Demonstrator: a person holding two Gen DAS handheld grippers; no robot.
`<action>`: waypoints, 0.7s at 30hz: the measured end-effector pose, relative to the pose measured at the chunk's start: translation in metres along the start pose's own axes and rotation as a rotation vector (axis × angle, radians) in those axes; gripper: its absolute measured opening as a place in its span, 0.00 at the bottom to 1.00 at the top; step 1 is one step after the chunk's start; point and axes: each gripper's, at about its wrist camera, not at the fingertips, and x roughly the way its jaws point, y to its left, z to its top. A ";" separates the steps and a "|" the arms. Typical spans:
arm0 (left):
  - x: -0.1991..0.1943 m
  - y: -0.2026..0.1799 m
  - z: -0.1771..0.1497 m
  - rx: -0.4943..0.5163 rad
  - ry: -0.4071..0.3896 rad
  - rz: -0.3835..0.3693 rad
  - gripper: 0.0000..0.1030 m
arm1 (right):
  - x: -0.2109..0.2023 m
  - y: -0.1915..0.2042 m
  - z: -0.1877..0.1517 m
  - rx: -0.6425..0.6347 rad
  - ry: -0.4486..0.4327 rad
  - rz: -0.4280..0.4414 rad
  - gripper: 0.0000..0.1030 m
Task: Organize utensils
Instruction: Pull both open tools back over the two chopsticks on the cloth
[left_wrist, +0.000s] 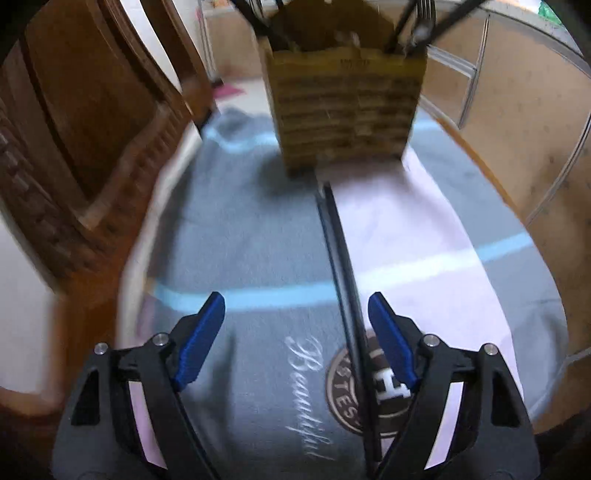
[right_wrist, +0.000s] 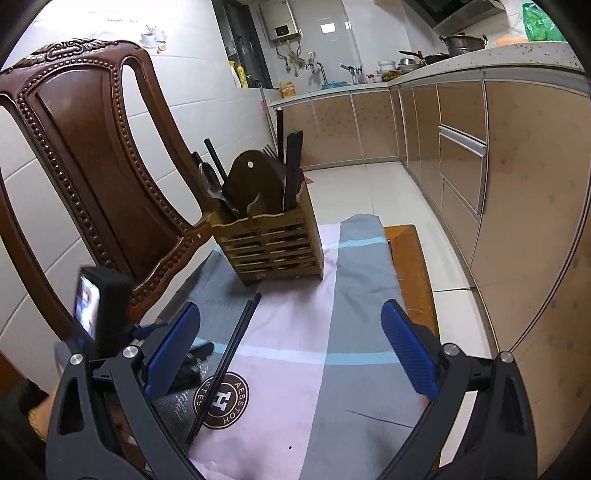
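A pair of black chopsticks lies on a grey and pink towel, pointing toward a slatted wooden utensil holder. My left gripper hangs open just above the towel. The chopsticks pass between its blue pads, close to the right one, and neither pad touches them. In the right wrist view the holder contains black chopsticks, metal spoons and a brown wooden paddle. The loose chopsticks lie left of centre there. My right gripper is open and empty above the towel.
A carved dark wooden chair stands close on the left, against the table. The left gripper's camera body sits low on the left. Bare table edge shows right of the towel. Kitchen cabinets and tiled floor lie beyond.
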 end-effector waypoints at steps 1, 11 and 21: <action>0.006 0.000 -0.001 0.001 0.016 0.004 0.74 | 0.001 0.000 -0.001 0.003 0.004 0.000 0.93; 0.021 -0.004 -0.006 -0.006 0.027 0.037 0.74 | 0.004 -0.001 -0.003 -0.004 0.026 0.006 0.93; 0.027 -0.009 -0.007 -0.001 0.047 0.030 0.74 | 0.017 0.009 -0.014 -0.063 0.101 -0.011 0.93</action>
